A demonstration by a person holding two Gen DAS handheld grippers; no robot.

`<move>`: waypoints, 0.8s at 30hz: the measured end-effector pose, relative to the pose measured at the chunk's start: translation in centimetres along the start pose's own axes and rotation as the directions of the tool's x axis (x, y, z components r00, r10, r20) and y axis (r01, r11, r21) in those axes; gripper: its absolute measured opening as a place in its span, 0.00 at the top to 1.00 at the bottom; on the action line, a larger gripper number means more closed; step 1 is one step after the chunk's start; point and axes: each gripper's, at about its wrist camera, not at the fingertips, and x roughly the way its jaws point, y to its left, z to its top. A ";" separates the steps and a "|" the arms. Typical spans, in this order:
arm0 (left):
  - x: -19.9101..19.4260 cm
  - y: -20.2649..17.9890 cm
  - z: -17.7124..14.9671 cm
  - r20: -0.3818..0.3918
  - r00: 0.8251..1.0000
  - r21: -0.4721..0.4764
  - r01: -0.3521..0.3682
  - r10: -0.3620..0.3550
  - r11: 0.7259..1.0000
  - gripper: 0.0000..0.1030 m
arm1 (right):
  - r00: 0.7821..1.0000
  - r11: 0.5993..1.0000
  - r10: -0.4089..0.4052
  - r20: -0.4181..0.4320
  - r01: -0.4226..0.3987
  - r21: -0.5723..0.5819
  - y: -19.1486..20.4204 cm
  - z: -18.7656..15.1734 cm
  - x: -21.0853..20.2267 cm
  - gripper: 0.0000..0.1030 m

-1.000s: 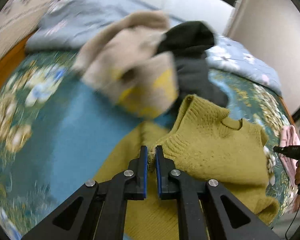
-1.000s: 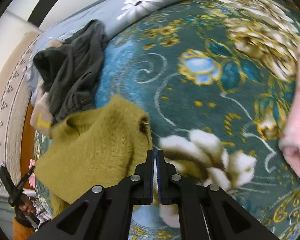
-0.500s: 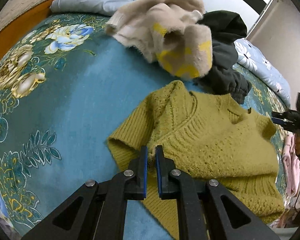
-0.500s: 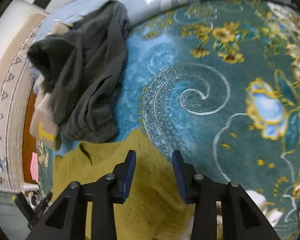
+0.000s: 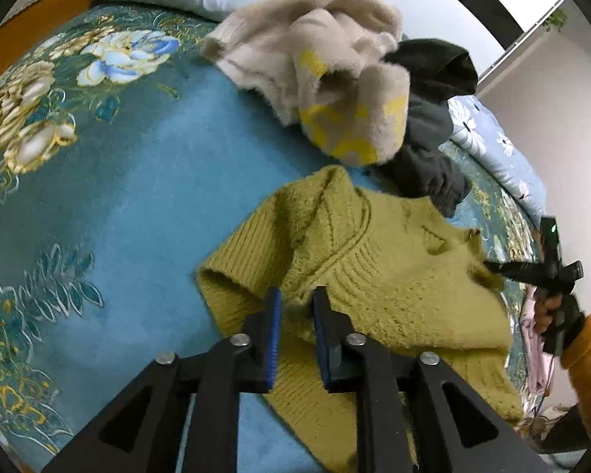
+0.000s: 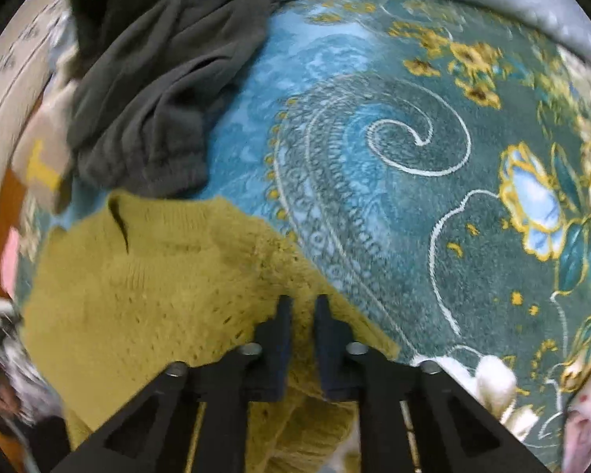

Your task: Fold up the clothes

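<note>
Lying loose: sweater (image 5: 394, 276) on bedspread (image 5: 118, 197)

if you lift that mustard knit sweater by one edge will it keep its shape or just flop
Probably flop: the mustard sweater already lies in soft humps and folds on the blue floral bedspread. Its chunky, fuzzy knit looks grippy, so unlikely to slip, and may sag or stretch under its own weight.

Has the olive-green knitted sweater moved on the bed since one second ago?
Yes. In the left wrist view the olive-green knitted sweater lay against the beige-and-yellow fuzzy garment; now it lies spread lower, with the blue floral blanket showing between them.
</note>
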 end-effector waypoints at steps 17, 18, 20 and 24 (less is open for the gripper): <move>13.9 -16.9 7.6 -0.160 0.979 0.615 0.000 0.124 0.789 0.49 | 0.995 0.999 0.031 0.091 -0.032 0.010 1.2 -2.6 -2.8 0.91; 14.9 -17.3 7.4 -0.177 0.975 0.629 0.006 0.136 0.777 0.49 | 0.994 1.000 0.030 0.102 -0.030 0.006 1.0 -2.8 -3.4 0.92; 17.0 -18.0 7.1 -0.210 0.965 0.658 0.019 0.159 0.753 0.49 | 0.991 1.000 0.022 0.132 -0.022 -0.004 1.0 -3.6 -4.5 0.92; 18.2 -19.0 5.6 -0.214 0.954 0.759 0.027 0.210 0.650 0.49 | 0.979 0.997 -0.031 0.200 0.045 -0.063 2.5 -6.4 -7.5 0.92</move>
